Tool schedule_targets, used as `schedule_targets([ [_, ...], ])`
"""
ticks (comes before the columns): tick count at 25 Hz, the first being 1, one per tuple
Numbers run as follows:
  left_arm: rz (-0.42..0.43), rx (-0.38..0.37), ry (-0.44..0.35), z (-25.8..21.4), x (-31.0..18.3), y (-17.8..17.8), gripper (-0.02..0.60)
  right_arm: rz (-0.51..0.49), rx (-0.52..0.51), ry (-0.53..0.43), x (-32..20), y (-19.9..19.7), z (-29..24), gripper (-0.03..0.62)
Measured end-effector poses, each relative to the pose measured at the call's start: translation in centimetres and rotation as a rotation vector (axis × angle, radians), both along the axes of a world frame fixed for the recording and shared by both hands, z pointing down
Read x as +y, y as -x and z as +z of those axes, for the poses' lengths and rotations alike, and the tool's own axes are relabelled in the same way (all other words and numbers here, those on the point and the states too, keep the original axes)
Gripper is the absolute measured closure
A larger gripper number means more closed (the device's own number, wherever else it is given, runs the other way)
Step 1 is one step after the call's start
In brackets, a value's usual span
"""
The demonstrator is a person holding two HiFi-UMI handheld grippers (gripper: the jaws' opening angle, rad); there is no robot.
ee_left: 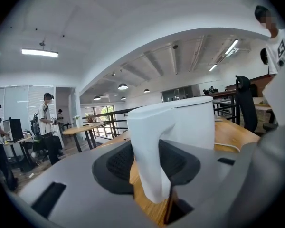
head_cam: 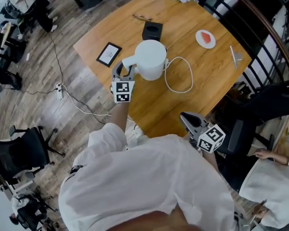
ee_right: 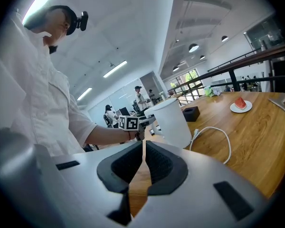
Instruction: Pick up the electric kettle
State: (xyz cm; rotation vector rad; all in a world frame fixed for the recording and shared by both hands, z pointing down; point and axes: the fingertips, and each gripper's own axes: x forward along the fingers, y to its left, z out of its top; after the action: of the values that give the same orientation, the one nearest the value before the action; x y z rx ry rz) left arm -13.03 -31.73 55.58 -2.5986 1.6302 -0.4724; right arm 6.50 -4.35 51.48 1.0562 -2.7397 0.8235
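The white electric kettle (head_cam: 151,59) stands near the left edge of the wooden table (head_cam: 212,85), its handle (head_cam: 128,62) turned toward me. My left gripper (head_cam: 125,71) reaches in level from that edge, and its jaws stand either side of the handle. In the left gripper view the handle (ee_left: 149,151) fills most of the gap in my left gripper (ee_left: 149,170), with a thin strip of table showing beside the left pad. My right gripper (head_cam: 186,118) hovers shut and empty over the table's near edge; from my right gripper (ee_right: 143,158) the kettle (ee_right: 172,122) shows ahead.
A white cable (head_cam: 181,77) loops on the table right of the kettle. Behind it sit a black box (head_cam: 152,31), a black framed card (head_cam: 109,54) and a plate with a watermelon slice (head_cam: 205,38). A railing (head_cam: 265,47) borders the right side; a person (head_cam: 274,177) sits at lower right.
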Motion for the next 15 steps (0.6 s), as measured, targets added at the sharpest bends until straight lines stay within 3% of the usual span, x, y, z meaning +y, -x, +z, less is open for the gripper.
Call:
schedule_targets([
  [15, -0.013, 0.083, -0.011, 0.0, -1.9, -0.5, 0.489, -0.016, -0.003, 0.041, -1.1, 0.1, 1.1, 0.578],
])
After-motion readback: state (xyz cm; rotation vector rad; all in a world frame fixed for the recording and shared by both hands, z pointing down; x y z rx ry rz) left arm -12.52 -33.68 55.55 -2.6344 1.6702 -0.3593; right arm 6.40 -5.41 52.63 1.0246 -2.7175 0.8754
